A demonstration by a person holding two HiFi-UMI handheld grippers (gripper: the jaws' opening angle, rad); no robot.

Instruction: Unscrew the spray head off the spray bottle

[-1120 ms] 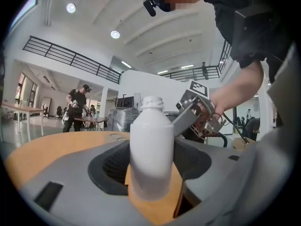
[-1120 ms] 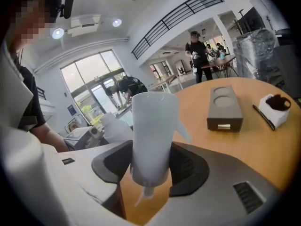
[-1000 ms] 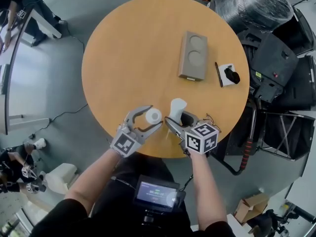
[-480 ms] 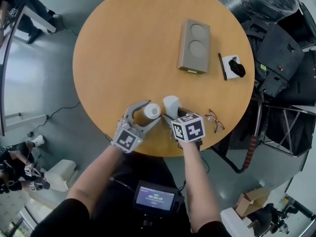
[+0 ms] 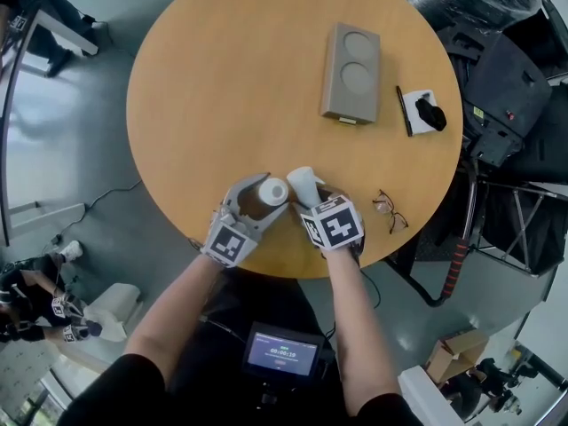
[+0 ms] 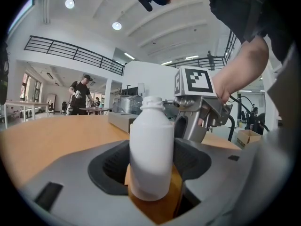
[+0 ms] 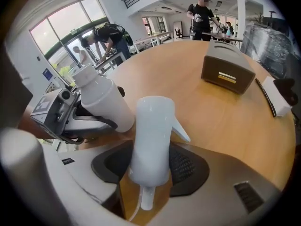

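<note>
The white spray bottle (image 6: 150, 149) stands upright between the pads of my left gripper (image 6: 150, 171), which is shut on its body. Its threaded neck is bare and open. In the head view the bottle (image 5: 273, 191) is near the table's front edge, with my left gripper (image 5: 259, 195) around it. Just to its right, my right gripper (image 5: 308, 199) is shut on the white spray head (image 7: 153, 135), which is detached from the bottle. The head's nozzle points right and its thin dip tube (image 7: 145, 199) hangs down between the jaws. The bottle (image 7: 103, 100) and spray head (image 5: 302, 183) stand close side by side.
On the round wooden table (image 5: 222, 87), a grey box with two round recesses (image 5: 352, 72) lies at the back right. Beside it are a black pen (image 5: 405, 110) and a white card with a black object (image 5: 428, 114). Glasses (image 5: 390, 211) lie at the right edge. People stand in the background.
Both grippers have sunk toward the tabletop and drawn closer together. The right gripper has tipped steeply downward with the spray head; the bottle stays in the left gripper.
</note>
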